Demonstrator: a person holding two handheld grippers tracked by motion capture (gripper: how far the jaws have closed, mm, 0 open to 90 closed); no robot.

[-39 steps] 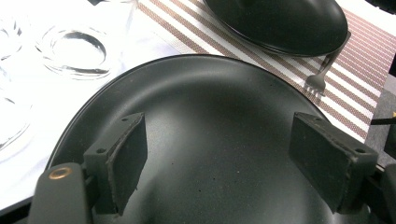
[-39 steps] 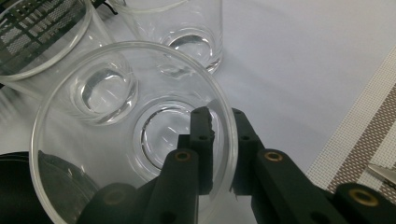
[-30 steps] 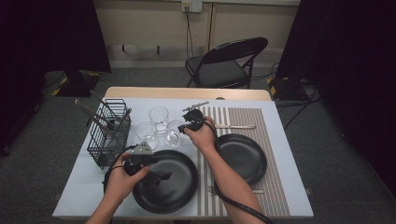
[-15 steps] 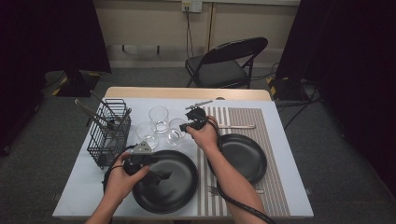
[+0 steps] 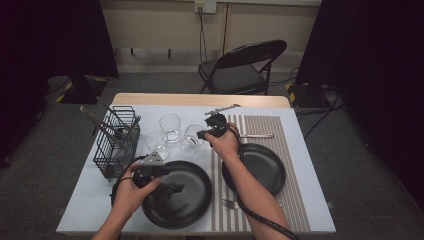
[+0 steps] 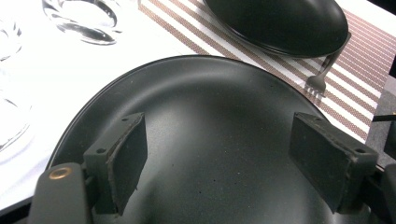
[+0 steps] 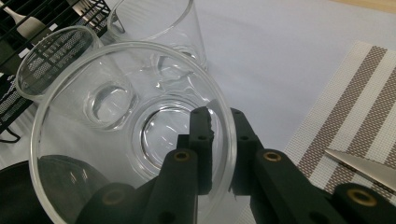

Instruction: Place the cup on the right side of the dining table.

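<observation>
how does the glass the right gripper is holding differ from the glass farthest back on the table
The held glass has the right gripper with fingers shut on its rim, one inside and one outside; the far glass stands free. The held glass sits beside the striped placemat, nearest the person's right hand; the far glass stands farther back, nearer the table's far edge. In the right gripper view the held glass looks tipped towards the camera. Both are clear, empty tumblers.

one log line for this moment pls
right hand-held gripper: shut on rim of glass | left hand-held gripper: open over large black plate | two more glasses beside
</observation>
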